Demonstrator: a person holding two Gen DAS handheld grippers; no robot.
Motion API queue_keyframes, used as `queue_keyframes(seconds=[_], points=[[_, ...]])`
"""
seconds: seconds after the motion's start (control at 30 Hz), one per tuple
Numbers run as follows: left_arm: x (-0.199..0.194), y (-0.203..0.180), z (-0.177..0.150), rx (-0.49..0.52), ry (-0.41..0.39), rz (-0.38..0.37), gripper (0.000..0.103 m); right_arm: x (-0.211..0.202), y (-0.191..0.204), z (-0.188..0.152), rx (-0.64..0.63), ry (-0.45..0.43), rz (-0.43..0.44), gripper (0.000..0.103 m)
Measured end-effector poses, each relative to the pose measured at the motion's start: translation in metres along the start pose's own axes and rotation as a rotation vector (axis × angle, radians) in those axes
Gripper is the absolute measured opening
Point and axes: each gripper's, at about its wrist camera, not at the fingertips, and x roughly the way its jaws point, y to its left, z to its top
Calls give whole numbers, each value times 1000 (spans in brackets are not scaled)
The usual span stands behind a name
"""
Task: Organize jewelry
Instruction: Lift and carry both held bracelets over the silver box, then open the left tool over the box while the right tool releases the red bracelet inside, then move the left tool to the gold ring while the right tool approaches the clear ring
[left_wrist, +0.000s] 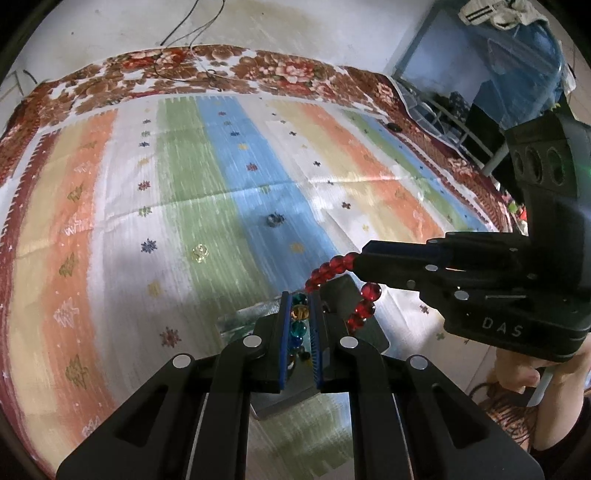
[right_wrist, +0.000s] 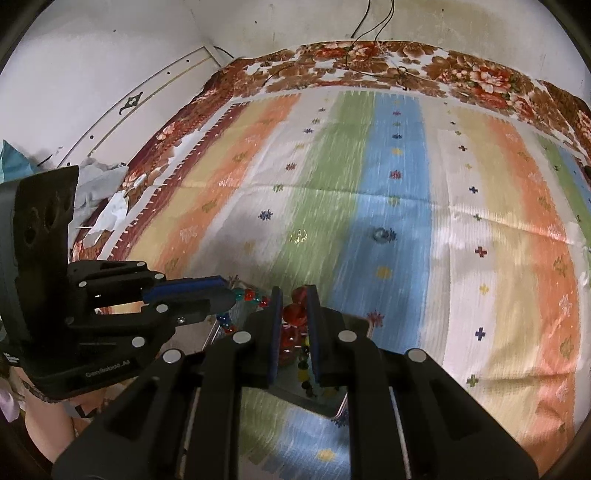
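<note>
1. The left hand-held gripper (left_wrist: 300, 332) is pinching a multicoloured bead bracelet (left_wrist: 298, 325) between its blue pads (left_wrist: 283, 339); teal, amber and blue beads are sitting in the narrow gap, so it is closed on that strand.
2. The right hand-held gripper (right_wrist: 294, 325) is clamping a red bead bracelet (right_wrist: 297, 314) between its own pads in the same way; from the left wrist view its black fingers are coming in from the right with the red beads (left_wrist: 364, 299) looping out of the tips and drooping below them.
3. The two gripper tips are sitting just beside each other, the red strand hanging close to the right of the left gripper's pads.
4. Directly under both grippers a small shiny tray (right_wrist: 332, 402) is lying on the bed, and a few loose small beads are showing on it through the right gripper's gap.
5. Both bracelets are hanging above that tray; I cannot tell whether either one is touching it.
6. The tray is resting on a striped cloth (left_wrist: 221, 177) of orange, green, blue and cream bands with little flower marks, which is blurring in both views.
7. Beyond the cloth a floral blanket (left_wrist: 258, 70) is edging the far side, near a pale wall.
</note>
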Motion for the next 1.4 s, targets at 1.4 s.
queue_keyframes(seconds=[1.4], points=[[104, 96, 62, -76, 252, 239, 22, 111, -83, 65, 143, 206, -176, 54]])
